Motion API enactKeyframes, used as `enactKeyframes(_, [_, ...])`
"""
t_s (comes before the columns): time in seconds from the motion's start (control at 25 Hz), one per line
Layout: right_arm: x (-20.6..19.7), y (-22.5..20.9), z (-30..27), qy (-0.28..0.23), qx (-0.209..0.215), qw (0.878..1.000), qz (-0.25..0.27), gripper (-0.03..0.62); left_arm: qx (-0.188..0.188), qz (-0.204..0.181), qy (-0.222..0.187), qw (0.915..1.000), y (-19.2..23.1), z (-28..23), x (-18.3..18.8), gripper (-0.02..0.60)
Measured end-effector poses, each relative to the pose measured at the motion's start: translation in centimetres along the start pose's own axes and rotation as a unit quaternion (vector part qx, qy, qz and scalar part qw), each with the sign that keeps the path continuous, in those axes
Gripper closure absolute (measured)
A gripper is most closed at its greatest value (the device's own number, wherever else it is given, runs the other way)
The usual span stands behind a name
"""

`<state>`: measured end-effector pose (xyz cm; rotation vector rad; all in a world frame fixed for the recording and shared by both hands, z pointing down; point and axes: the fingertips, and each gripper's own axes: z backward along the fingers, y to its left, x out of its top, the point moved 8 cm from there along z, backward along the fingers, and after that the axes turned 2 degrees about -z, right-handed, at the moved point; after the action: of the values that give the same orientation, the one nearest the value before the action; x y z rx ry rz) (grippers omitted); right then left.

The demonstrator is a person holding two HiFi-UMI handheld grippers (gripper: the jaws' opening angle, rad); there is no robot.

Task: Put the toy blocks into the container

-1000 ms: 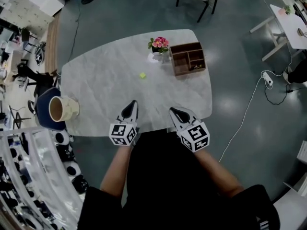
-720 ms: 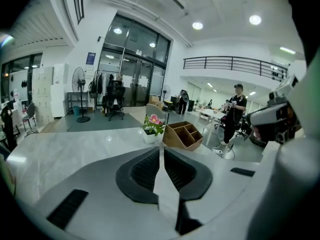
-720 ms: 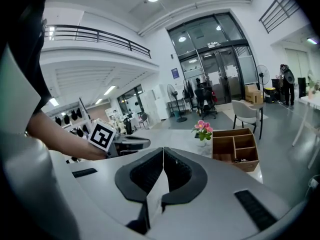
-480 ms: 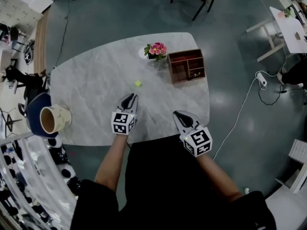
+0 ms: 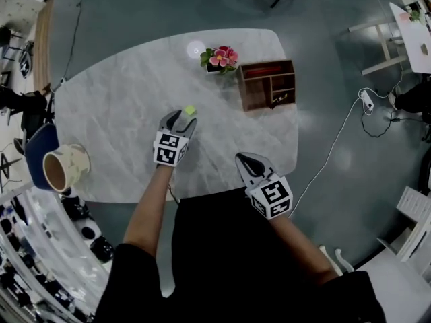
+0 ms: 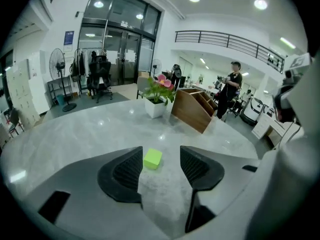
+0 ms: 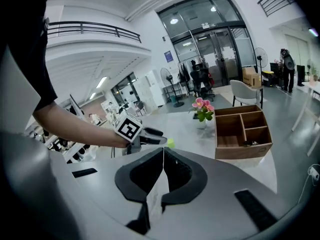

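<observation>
A small lime-green toy block (image 5: 190, 110) lies on the white marble table (image 5: 114, 106). My left gripper (image 5: 179, 118) reaches over the table right up to it. In the left gripper view the block (image 6: 152, 159) sits on the tabletop between the fingertips, close to the left pad, and neither pad presses on it. The left gripper (image 6: 161, 165) has its jaws opening. The wooden container (image 5: 268, 84) with compartments stands at the far right of the table. Over the near table edge my right gripper (image 5: 244, 160) is shut and empty, as the right gripper view (image 7: 163, 170) also shows.
A white pot of pink flowers (image 5: 217, 59) stands just left of the container. Off the table's left end sits a beige cup (image 5: 62, 169) beside a blue seat (image 5: 35, 148). A white cable (image 5: 337, 147) runs over the floor at right.
My left gripper has moved forward across the table to the green block, and its jaws have gone from shut to spread. The right gripper stays shut near the front edge.
</observation>
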<state>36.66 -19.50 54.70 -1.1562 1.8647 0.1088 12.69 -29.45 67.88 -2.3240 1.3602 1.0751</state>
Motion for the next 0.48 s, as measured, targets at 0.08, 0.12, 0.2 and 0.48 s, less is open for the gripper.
enactKeyframes(0.08, [0.2,-0.1,-0.7,0.002,0.0,1.0,-0.003,0.592,-0.005,-0.008,0.026,0.9996,0.5,-1.3,-0.3,0.364])
enactKeyframes(0.12, [0.3,-0.1,-1.0,0.002,-0.001,1.0,-0.005,0.592,-0.007,-0.013,0.04,0.9991,0.6,-1.9,-0.5,0.359])
enactKeyframes(0.2, [0.5,-0.4,-1.5,0.004,-0.003,1.0,-0.008,0.592,-0.014,-0.024,0.067,0.9974,0.7,-3.0,-0.9,0.348])
enactKeyframes(0.48, [0.3,-1.9,-2.1,0.005,-0.03,0.999,-0.023,0.592,-0.022,-0.04,0.082,0.9956,1.3,-5.5,-1.1,0.347])
